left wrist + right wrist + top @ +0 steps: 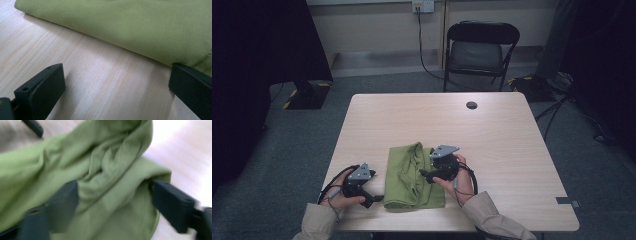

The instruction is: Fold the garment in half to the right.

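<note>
High view: a person works a folded green cloth (414, 177) with a claw in each hand at the near edge of a pale wooden desk (492, 140).

Right claw (428, 175) hangs over the cloth's rumpled right half, jaws spread wide with bunched fabric between them but not pinched. Left claw (373, 199) rests low on the desk just beside the cloth's near-left corner, jaws wide apart, gripping nothing. A black folding chair (482, 50) stands beyond the desk.
</note>
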`<control>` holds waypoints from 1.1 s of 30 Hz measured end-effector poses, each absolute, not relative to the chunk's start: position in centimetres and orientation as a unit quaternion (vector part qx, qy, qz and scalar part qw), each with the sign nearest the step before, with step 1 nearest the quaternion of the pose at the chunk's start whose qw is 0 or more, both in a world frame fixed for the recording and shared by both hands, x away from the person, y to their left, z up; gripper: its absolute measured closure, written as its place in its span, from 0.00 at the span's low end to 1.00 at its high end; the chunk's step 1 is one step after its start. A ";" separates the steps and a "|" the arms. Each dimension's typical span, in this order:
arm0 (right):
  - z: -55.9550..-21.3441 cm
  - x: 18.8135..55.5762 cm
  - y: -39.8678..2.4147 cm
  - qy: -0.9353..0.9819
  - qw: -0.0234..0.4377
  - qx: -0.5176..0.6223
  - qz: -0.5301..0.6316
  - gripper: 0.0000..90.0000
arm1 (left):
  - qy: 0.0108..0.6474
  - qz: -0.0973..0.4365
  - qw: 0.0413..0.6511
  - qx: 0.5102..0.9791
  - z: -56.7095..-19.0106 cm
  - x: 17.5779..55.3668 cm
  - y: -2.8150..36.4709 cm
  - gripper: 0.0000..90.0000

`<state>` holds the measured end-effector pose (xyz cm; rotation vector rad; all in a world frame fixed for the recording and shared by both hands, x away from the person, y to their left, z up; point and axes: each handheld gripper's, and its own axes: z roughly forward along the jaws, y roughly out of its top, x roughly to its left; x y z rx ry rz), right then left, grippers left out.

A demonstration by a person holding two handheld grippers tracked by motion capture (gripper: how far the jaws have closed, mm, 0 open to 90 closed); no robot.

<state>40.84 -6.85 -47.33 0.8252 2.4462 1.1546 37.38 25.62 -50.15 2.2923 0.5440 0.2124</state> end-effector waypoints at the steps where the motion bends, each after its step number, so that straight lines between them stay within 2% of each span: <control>1: -47.5 40.8 -7.1 0.856 0.161 0.286 0.401 0.10 | 0.213 0.083 0.378 0.897 -50.1 37.4 25.6 0.00; 4: -47.7 40.5 -7.9 0.861 0.153 0.283 0.394 0.00 | 0.213 0.083 0.378 0.897 -50.1 37.4 25.6 0.00; 16: -49.2 39.2 -11.8 0.883 0.128 0.240 0.382 0.00 | 0.214 0.080 0.378 0.897 -50.1 37.6 25.6 0.00; 20: -50.0 38.9 -12.4 0.891 0.111 0.228 0.378 0.01 | 0.221 0.074 0.361 0.903 -49.6 37.9 25.5 0.01; 24: -50.0 38.7 -12.7 0.893 0.102 0.225 0.377 0.01 | 0.223 0.090 0.365 0.899 -48.5 38.4 25.6 0.01; 28: -50.0 38.6 -12.8 0.893 0.090 0.233 0.373 0.00 | 0.241 0.085 0.415 0.874 -46.1 39.4 25.3 0.01; 30: -50.0 38.6 -12.8 0.894 0.090 0.233 0.373 0.00 | 0.247 0.063 0.419 0.871 -45.0 40.0 24.8 0.07; 31: -50.0 38.6 -12.8 0.893 0.091 0.234 0.373 0.00 | 0.254 0.052 0.415 0.872 -44.5 40.3 24.3 0.16; 33: -50.0 38.5 -12.8 0.893 0.092 0.235 0.373 0.00 | 0.246 0.052 0.405 0.879 -44.1 40.9 23.2 0.20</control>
